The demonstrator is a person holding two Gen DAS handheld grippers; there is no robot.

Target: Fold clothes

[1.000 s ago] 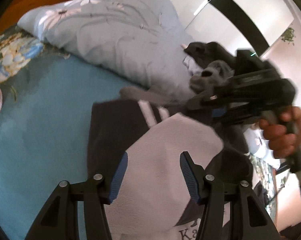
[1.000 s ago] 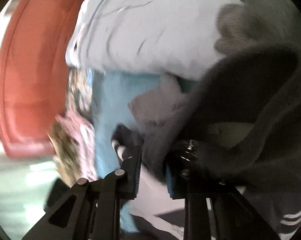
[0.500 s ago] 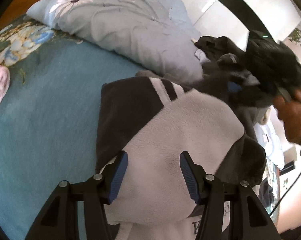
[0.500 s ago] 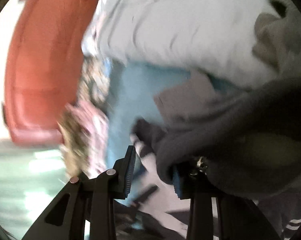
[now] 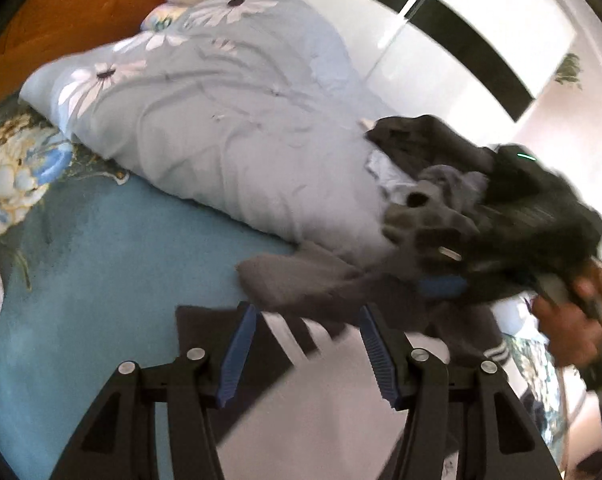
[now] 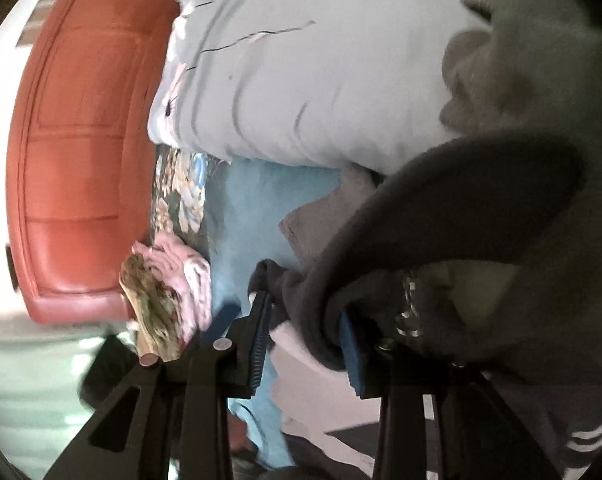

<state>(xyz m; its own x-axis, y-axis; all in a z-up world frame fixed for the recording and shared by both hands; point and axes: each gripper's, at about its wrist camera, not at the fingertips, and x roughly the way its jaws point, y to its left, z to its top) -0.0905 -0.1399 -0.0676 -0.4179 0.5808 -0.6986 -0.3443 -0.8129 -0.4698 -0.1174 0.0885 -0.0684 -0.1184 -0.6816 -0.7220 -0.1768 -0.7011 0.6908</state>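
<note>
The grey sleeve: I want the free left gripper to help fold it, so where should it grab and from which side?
Grip the sleeve at its cuff end, the free flat tip lying on the blue sheet. Come from the sheet side, low; the other end runs into the bunch at the right gripper. The left gripper is open just short of it.

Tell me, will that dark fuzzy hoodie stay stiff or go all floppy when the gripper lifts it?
Probably floppy: the hoodie already sags in a curve where the right gripper pinches its edge. It looks like thick fleece, so it may feel fairly heavy and drag on the blue blanket. The fuzzy surface likely won't slip from the pads easily.
</note>
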